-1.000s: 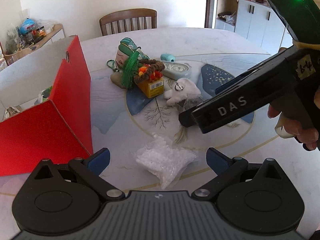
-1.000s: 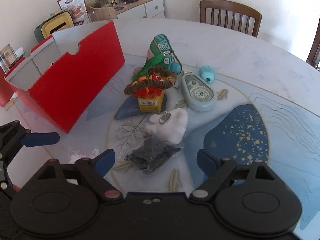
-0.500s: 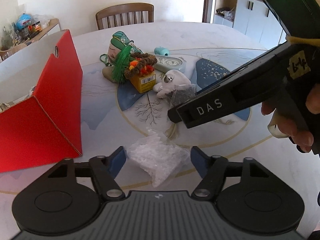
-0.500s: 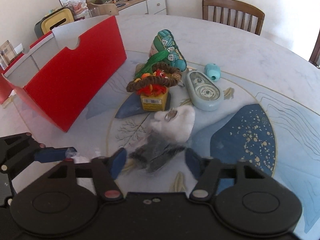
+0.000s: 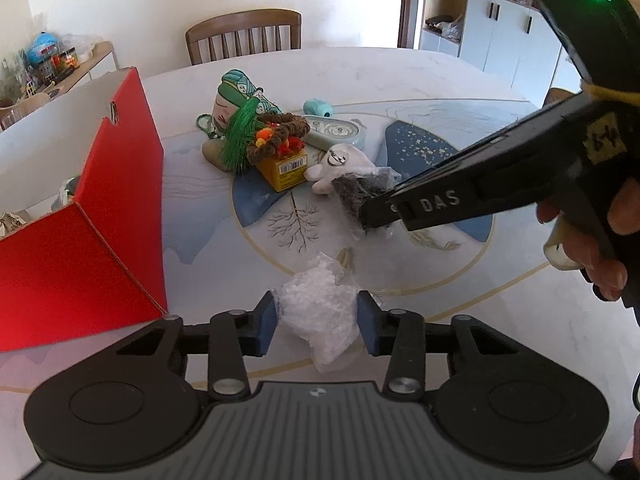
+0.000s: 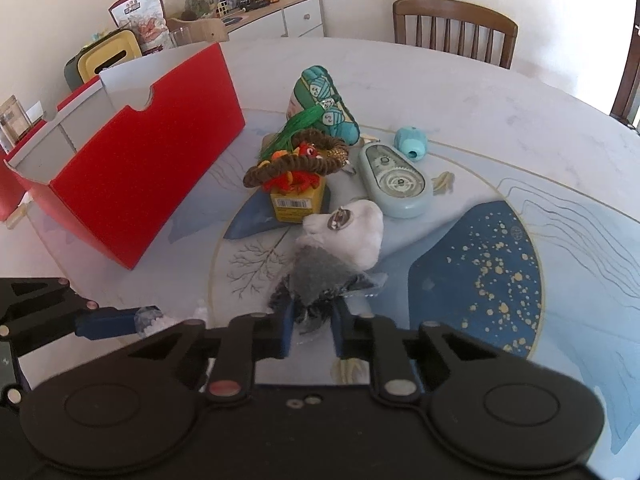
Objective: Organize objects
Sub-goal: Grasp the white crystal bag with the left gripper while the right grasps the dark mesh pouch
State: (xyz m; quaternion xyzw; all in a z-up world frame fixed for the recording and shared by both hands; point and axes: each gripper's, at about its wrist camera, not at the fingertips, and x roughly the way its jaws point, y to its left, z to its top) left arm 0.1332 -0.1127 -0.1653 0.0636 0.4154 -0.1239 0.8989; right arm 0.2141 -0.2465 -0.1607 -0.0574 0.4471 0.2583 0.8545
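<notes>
A clear bag of white beads (image 5: 320, 312) lies on the table between the blue pads of my left gripper (image 5: 317, 320). Its jaws are closing and both pads touch the bag's sides. My right gripper (image 6: 313, 322) is shut on a clear bag of dark grey grains (image 6: 316, 280), which bulges up between its pads. In the left wrist view the right gripper (image 5: 376, 212), held by a hand, pinches that dark bag (image 5: 360, 188) just in front of a white plush toy (image 5: 344, 164). An open red box (image 5: 100, 220) stands at the left.
Beyond the plush toy (image 6: 352, 232) sit a yellow box (image 6: 298, 202) with a brown bead ring and green tassel on it, a teal pouch (image 6: 324, 104), a pale blue tape dispenser (image 6: 396, 184) and a small teal piece (image 6: 410, 142). A wooden chair (image 6: 454, 28) stands behind the round table.
Both grippers' jaws have closed in from wide open: the left onto the white bead bag, the right onto the dark bag, which now bunches up between its pads.
</notes>
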